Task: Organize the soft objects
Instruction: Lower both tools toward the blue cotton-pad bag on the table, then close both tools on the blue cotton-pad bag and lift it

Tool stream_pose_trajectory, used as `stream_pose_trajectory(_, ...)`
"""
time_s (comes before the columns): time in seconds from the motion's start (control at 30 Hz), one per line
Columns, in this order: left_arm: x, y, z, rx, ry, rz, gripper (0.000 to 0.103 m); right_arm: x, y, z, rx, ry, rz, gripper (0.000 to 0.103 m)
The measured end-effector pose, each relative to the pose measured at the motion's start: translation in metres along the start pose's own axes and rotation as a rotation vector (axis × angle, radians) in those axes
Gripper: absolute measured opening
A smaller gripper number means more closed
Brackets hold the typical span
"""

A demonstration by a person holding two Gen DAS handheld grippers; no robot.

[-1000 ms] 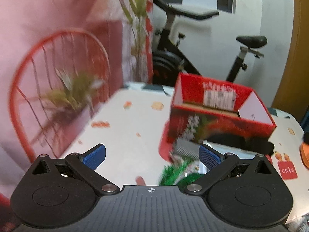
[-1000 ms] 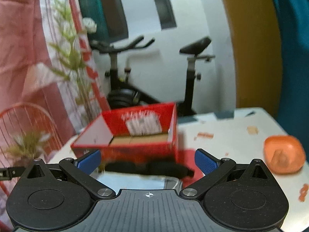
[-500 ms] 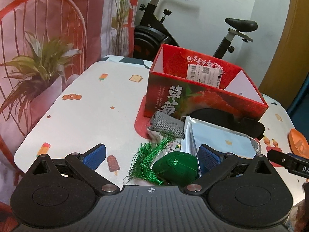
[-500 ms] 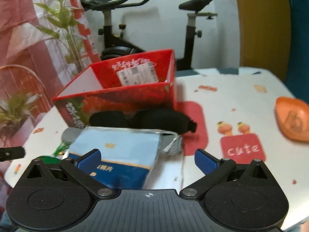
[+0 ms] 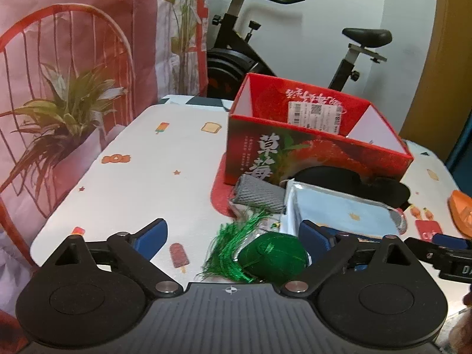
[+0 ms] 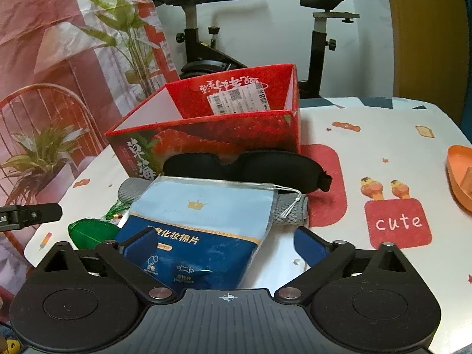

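Note:
An open red strawberry box [image 5: 312, 147] [image 6: 206, 129] stands on the table. In front of it lie a black sleep mask [image 5: 354, 181] [image 6: 250, 168], a grey knit cloth [image 5: 258, 196] [image 6: 290, 212], a blue cotton-pad bag [image 5: 339, 215] [image 6: 203, 224] and a green tasselled ornament [image 5: 265, 250] [image 6: 88, 231]. My left gripper [image 5: 233, 236] is open just above the green ornament. My right gripper [image 6: 224, 242] is open, over the near end of the blue bag.
The table has a white patterned cloth [image 5: 153, 171] with a red "cute" patch [image 6: 398, 222]. An orange dish [image 6: 460, 177] sits at the right edge. A potted plant [image 5: 59, 112] and red chair stand left; an exercise bike [image 5: 265, 29] stands behind.
Both grippers have come down and steadied over the pile of soft things in front of the box. Both stay open and empty.

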State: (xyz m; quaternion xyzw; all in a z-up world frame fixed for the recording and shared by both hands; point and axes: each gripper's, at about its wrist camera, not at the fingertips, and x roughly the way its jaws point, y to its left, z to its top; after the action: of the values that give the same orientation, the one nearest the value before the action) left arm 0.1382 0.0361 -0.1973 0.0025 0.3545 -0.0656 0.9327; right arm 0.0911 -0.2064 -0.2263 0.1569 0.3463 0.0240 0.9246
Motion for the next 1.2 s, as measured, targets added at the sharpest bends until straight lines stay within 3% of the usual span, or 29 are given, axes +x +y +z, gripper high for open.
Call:
stream_pose_trajectory(0.13,0.002,0.002,-0.002,-0.001,0.01,0.033,0.085,-0.003,0.003,-0.001,-0.014,-0.016,0.012,0.095)
stream_pose_trajectory(0.23,0.001,0.004,-0.001,-0.013,0.014,0.016,0.077,-0.001,0.002,-0.001,-0.01,-0.004,0.024,0.091)
stream_pose_trajectory(0.3,0.0,0.001,-0.001,0.001,0.012,-0.002,0.065,0.001,0.0,-0.002,-0.006,0.01,0.032,0.086)
stream_pose_trajectory(0.37,0.0,-0.004,0.0,0.022,0.012,-0.031,0.046,0.003,0.0,-0.004,-0.008,0.02,0.042,0.079)
stream_pose_trajectory(0.47,0.003,-0.013,0.007,0.035,0.029,-0.123,0.04,0.005,0.0,-0.006,-0.001,0.033,0.065,0.071)
stream_pose_trajectory(0.63,0.012,-0.022,0.022,-0.047,0.087,-0.291,0.04,0.005,-0.001,-0.007,0.011,0.035,0.088,0.069)
stream_pose_trajectory(0.8,0.019,-0.025,0.02,-0.104,0.128,-0.322,0.04,0.004,-0.007,-0.007,0.03,0.034,0.095,0.069)
stream_pose_trajectory(0.97,0.041,-0.042,0.011,-0.097,0.221,-0.374,0.04,0.009,-0.01,-0.011,0.047,0.05,0.112,0.069)
stream_pose_trajectory(1.2,0.062,-0.039,0.007,-0.149,0.279,-0.364,0.046,0.013,-0.014,-0.012,0.072,0.062,0.138,0.069)
